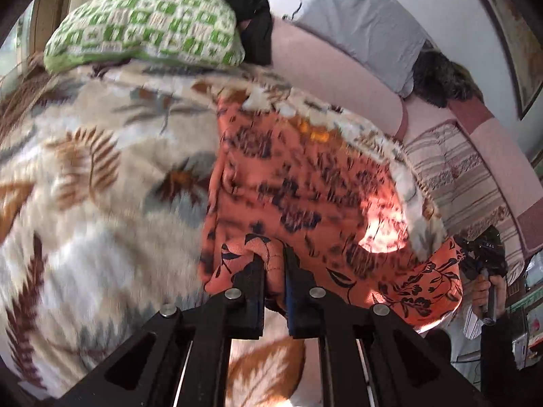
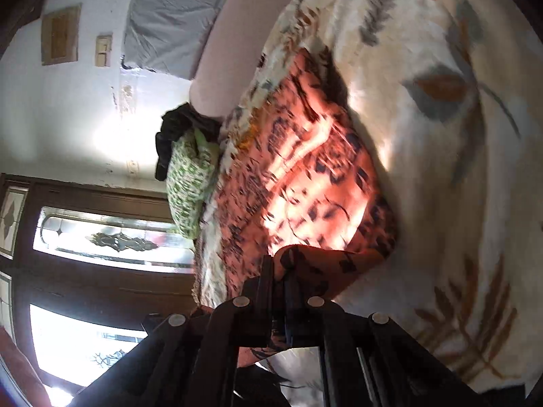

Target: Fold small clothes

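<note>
Spread over the bed, a leaf-patterned blanket carries the orange floral garment, which runs from both tools up toward the pillows at the top of the left view. The left tool is pinched narrow on the garment's near edge at lower centre, and the right tool is likewise clamped on a rolled corner, so the coming fold goes away, along the cloth's length. Only the left view shows the other hand at the right edge; only the right view shows the door glass.
</note>
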